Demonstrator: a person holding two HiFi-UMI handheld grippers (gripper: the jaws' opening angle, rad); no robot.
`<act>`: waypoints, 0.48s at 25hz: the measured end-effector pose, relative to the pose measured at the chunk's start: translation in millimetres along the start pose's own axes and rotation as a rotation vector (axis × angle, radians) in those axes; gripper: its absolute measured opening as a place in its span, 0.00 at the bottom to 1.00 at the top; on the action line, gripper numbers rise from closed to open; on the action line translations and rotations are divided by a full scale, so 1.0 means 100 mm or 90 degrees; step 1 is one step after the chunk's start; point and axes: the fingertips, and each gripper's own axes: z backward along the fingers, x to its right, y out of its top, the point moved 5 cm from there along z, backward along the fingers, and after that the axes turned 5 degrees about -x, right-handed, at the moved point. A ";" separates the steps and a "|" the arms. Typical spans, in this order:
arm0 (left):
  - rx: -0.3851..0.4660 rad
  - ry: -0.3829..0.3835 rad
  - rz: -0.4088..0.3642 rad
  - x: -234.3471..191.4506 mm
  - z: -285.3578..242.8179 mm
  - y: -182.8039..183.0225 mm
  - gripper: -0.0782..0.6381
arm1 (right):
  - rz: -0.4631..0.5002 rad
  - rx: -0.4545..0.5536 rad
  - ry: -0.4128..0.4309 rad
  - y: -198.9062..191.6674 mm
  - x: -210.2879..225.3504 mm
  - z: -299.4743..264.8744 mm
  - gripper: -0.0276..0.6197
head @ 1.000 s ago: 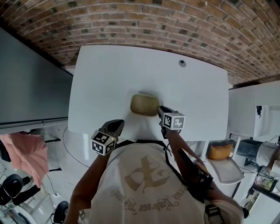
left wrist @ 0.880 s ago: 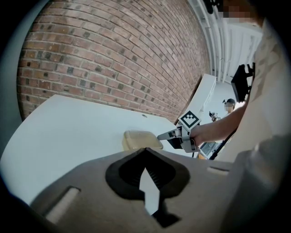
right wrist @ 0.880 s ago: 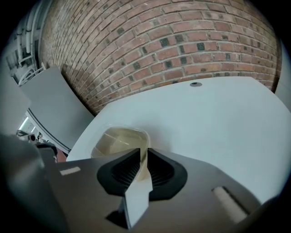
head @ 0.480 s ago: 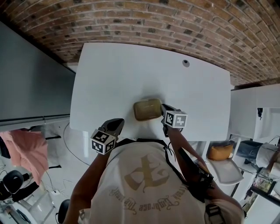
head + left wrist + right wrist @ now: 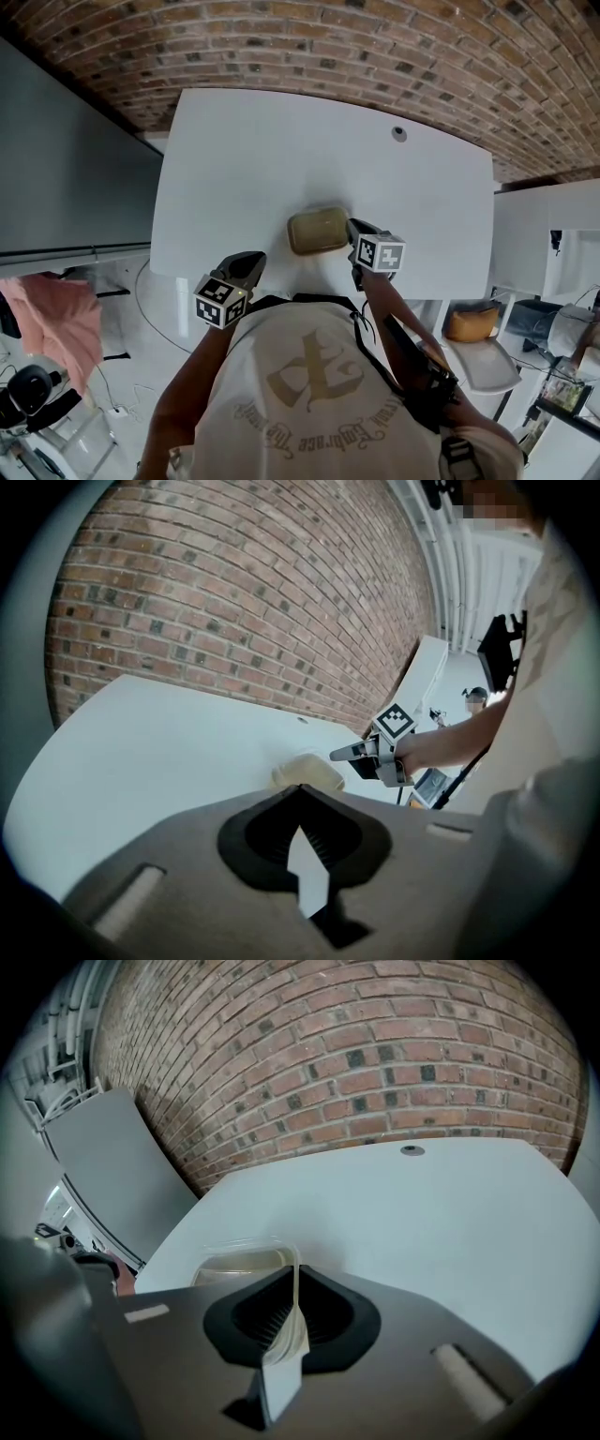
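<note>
A tan see-through plastic container (image 5: 319,231) rests on the white table (image 5: 281,141) near its front edge. My right gripper (image 5: 352,229) is shut on the container's right rim; in the right gripper view the thin rim (image 5: 292,1283) runs between the closed jaws and the container (image 5: 239,1262) lies just beyond. My left gripper (image 5: 249,262) hangs at the table's front edge, left of the container, shut and empty. In the left gripper view its jaws (image 5: 302,836) meet, and the container (image 5: 307,772) and the right gripper (image 5: 339,755) lie ahead.
A small round grommet (image 5: 399,133) sits in the table's far right part. Brick surface (image 5: 309,47) runs beyond the table. A grey panel (image 5: 66,178) stands at the left, a pink cloth (image 5: 61,323) below it. White furniture (image 5: 544,225) and an orange bag (image 5: 469,323) are at the right.
The right gripper has shifted the container slightly right and toward the front edge, and the container now sits flatter. The left gripper has hardly moved.
</note>
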 end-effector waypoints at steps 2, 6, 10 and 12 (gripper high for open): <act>0.000 -0.002 -0.002 0.01 0.01 0.00 0.11 | -0.002 0.004 0.000 0.00 0.00 0.03 0.08; 0.003 -0.005 -0.008 0.03 0.02 -0.01 0.11 | -0.009 0.011 0.000 -0.02 0.01 0.09 0.08; 0.006 -0.010 -0.015 0.07 0.04 -0.02 0.11 | -0.012 0.021 -0.001 -0.04 0.02 0.18 0.08; 0.006 -0.014 -0.019 0.10 0.04 -0.04 0.11 | -0.015 0.027 -0.002 -0.06 0.03 0.23 0.08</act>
